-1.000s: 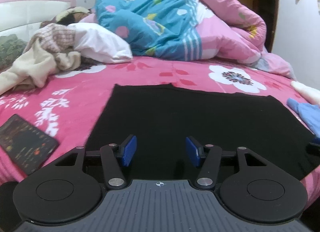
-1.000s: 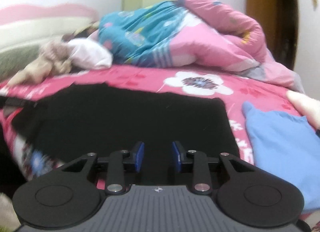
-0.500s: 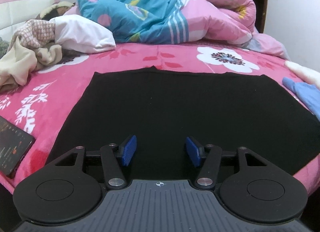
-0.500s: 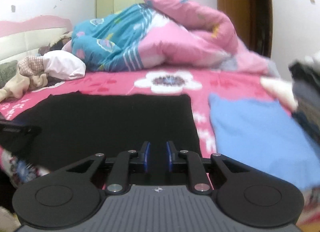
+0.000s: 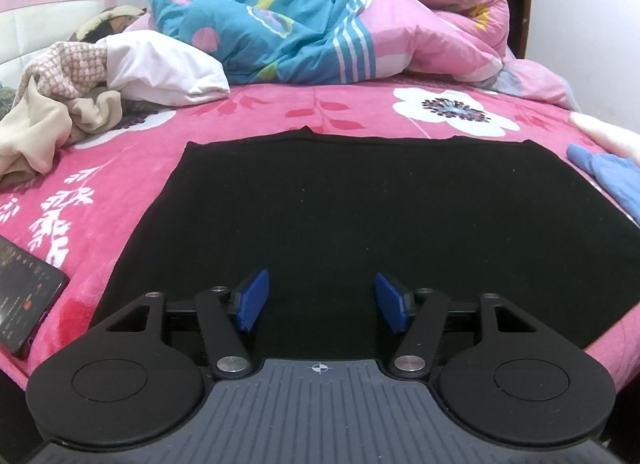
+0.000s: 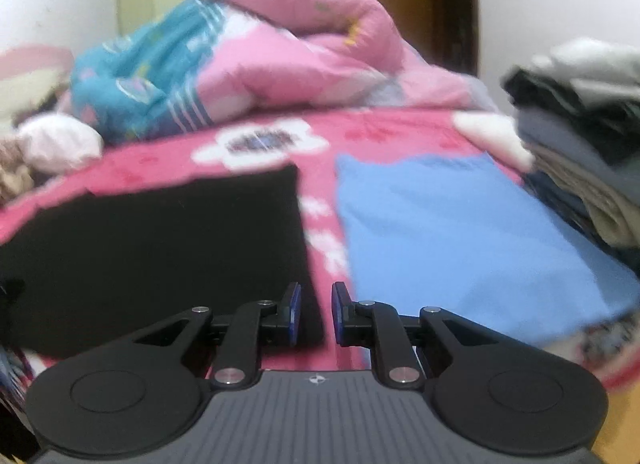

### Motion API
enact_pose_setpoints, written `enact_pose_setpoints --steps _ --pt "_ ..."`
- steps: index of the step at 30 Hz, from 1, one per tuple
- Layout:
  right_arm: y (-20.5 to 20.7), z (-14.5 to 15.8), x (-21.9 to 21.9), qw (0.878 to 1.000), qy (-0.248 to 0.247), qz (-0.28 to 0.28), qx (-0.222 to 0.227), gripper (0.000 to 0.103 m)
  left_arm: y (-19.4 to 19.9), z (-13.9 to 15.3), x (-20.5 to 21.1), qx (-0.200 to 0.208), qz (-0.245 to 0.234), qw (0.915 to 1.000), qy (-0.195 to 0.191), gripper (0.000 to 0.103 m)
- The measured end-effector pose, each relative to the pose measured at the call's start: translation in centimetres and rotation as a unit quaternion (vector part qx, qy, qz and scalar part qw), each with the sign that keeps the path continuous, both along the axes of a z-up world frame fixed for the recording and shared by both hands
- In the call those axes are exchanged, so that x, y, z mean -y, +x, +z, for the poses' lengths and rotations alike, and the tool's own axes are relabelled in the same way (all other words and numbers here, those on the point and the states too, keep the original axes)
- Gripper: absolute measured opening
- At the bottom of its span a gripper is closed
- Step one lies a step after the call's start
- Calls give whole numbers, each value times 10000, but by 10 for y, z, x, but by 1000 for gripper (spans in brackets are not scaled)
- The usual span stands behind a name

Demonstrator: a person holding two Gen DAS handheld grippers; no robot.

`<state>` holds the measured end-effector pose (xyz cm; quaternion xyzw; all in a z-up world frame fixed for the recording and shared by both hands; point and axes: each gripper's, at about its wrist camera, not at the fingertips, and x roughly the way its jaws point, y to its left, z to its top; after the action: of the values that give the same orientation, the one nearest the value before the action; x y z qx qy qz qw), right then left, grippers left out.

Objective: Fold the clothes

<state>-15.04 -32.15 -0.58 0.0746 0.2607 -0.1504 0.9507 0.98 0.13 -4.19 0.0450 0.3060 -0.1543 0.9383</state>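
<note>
We judge the black garment (image 5: 380,216) soft and limp (best pinched at near corners); left gripper (image 5: 320,302) spread, right gripper (image 6: 316,314) narrowly parted, both empty.

No legible text is seen; small marks on the phone (image 5: 24,300) screen, near left on the bed, cannot be read.

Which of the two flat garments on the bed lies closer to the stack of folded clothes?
The blue garment; the black one lies farther left of the stack.
</note>
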Motion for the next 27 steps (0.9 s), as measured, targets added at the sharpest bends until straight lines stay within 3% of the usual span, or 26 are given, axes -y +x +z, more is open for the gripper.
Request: enact_pose_setpoints --steps 5,13,18,23,27 --pt "49 0 -28 9962 85 844 223 17 -2 1 1 18 71 10000 27 61" --pt "77 -19 -10 9948 752 680 -109 16 -1 -1 -1 35 60 10000 -42 62" --pt "57 -19 33 9919 1268 -95 -30 15 1 -3 -4 37 9 9999 -104 63" --pt "57 -14 35 9922 1161 -433 -88 17 1 -3 -6 40 -12 9999 -155 63" --pt "61 -7 14 9943 1060 -131 -25 18 0 -3 -6 34 -7 9999 -165 63"
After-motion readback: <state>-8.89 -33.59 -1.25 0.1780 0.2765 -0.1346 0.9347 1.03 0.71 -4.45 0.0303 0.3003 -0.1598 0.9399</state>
